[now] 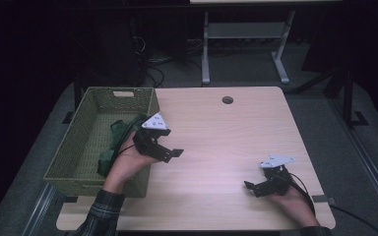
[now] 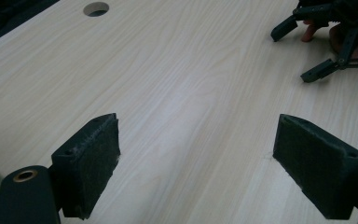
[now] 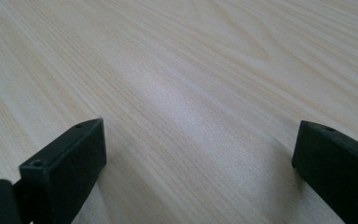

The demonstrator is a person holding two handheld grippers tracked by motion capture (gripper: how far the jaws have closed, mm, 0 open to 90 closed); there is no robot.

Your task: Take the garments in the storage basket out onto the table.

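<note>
Green cloth (image 1: 114, 142) (likely crumpled) lies inside woven basket (image 1: 86, 167).

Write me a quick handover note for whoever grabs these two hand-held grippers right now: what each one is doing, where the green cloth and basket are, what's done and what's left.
Left hand-held gripper: open, holding nothing, by the basket's right wall, jaws pointing out across the table.
Right hand-held gripper: open, holding nothing, low over the table's near right part.
Green cloth: bunched inside the woven green basket at the table's left edge.
Done, judging by the layout: the cloth is in the basket and neither gripper touches it.
Left: no loose items on the tabletop; probably just rest the grippers, or check whether the cloth needs to come back out.
</note>
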